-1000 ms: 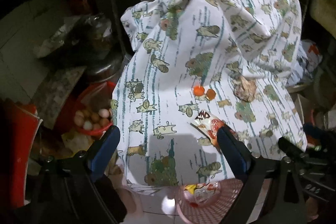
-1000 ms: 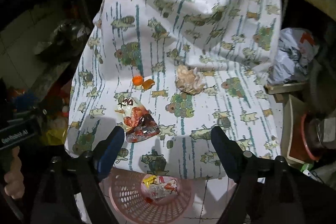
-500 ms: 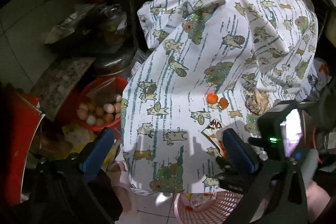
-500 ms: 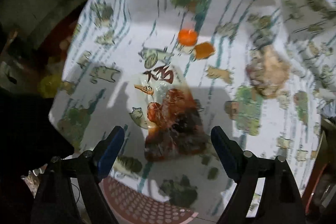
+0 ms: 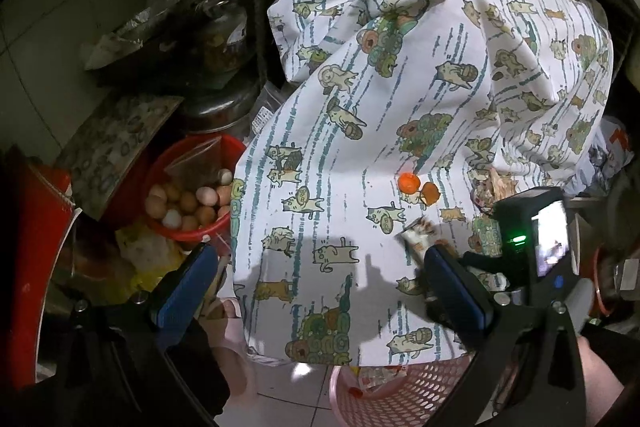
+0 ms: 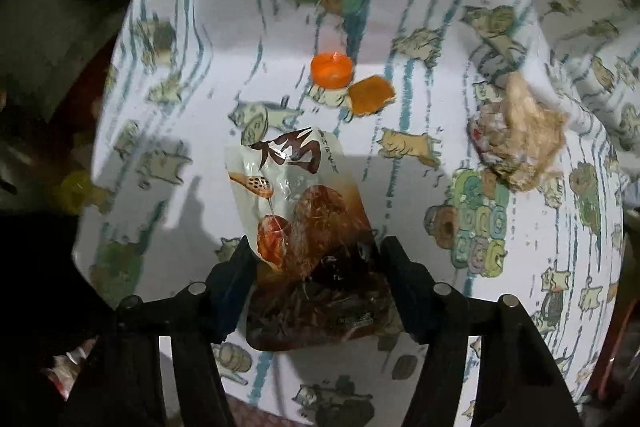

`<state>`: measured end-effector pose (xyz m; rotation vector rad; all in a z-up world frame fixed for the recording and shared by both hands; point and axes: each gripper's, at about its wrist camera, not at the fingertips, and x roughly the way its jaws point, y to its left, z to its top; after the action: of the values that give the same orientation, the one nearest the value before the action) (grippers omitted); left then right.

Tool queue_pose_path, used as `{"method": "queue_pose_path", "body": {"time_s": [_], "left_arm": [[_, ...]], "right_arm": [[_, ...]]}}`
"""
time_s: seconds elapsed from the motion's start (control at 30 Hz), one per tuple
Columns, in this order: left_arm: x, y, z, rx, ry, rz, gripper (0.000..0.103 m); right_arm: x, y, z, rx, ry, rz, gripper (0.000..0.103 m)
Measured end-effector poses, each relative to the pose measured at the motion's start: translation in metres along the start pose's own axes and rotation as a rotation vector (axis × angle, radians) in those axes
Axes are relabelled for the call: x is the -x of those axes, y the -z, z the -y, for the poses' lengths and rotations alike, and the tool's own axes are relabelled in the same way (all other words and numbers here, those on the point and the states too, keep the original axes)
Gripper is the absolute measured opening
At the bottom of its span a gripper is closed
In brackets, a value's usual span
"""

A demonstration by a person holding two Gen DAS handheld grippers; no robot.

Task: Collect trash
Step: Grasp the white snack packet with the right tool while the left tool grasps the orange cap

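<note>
A red and white snack wrapper [image 6: 308, 227] lies on the cat-print cloth [image 6: 400, 7]. My right gripper [image 6: 316, 259] is down over its near end, jaws closing on either side; whether they pinch it is unclear. An orange bottle cap [image 6: 332, 68], an orange scrap [image 6: 371, 95] and a crumpled tissue wad [image 6: 520, 143] lie beyond. My left gripper [image 5: 320, 279] is open and empty, held back over the cloth's front edge. In the left wrist view the wrapper's tip [image 5: 416, 233], the cap [image 5: 409, 182] and the pink basket [image 5: 404, 399] below show.
A red bowl of eggs [image 5: 188, 203] sits left of the cloth, with pots and foil behind. The right gripper's body and screen [image 5: 536, 239] stand at the right in the left wrist view. A crumpled bag [image 5: 608, 155] lies at the far right.
My right gripper has dropped onto the snack wrapper and its jaws have narrowed around it. The left gripper has drifted left and stayed open.
</note>
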<state>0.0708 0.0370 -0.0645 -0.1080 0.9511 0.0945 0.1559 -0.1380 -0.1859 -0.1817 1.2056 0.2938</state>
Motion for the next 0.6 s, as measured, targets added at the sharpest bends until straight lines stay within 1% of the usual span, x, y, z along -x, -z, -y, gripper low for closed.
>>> {"method": "queue_pose_path", "body": {"time_s": [0.07, 0.17, 0.27, 0.33, 0.4, 0.47, 0.5, 0.53, 0.6], "left_arm": [[-0.001, 0.001, 0.002, -0.005, 0.0, -0.004, 0.102], [-0.003, 0.003, 0.004, -0.016, -0.001, -0.011, 0.102], [-0.009, 0.005, 0.008, -0.037, -0.005, -0.027, 0.102], [-0.013, 0.006, 0.013, -0.054, -0.006, -0.04, 0.102], [-0.019, 0.006, 0.021, -0.078, 0.014, -0.059, 0.102], [-0.024, 0.001, 0.032, -0.112, 0.045, -0.074, 0.102], [-0.028, -0.003, 0.038, -0.129, 0.056, -0.084, 0.101], [-0.032, -0.008, 0.044, -0.144, 0.067, -0.096, 0.099], [-0.043, -0.021, 0.056, -0.157, 0.106, -0.121, 0.094]], "right_arm": [[0.014, 0.002, 0.008, -0.024, -0.006, 0.035, 0.065], [0.049, 0.001, 0.025, -0.057, -0.015, 0.095, 0.065], [0.102, -0.007, 0.048, -0.077, -0.009, 0.183, 0.065], [0.129, -0.013, 0.067, -0.095, 0.0, 0.231, 0.065], [0.158, -0.013, 0.088, -0.13, 0.0, 0.289, 0.065], [0.176, -0.011, 0.108, -0.168, -0.002, 0.335, 0.065], [0.183, -0.01, 0.111, -0.18, 0.007, 0.35, 0.065], [0.186, -0.008, 0.12, -0.2, 0.024, 0.373, 0.065], [0.183, -0.006, 0.132, -0.24, 0.041, 0.389, 0.065]]}}
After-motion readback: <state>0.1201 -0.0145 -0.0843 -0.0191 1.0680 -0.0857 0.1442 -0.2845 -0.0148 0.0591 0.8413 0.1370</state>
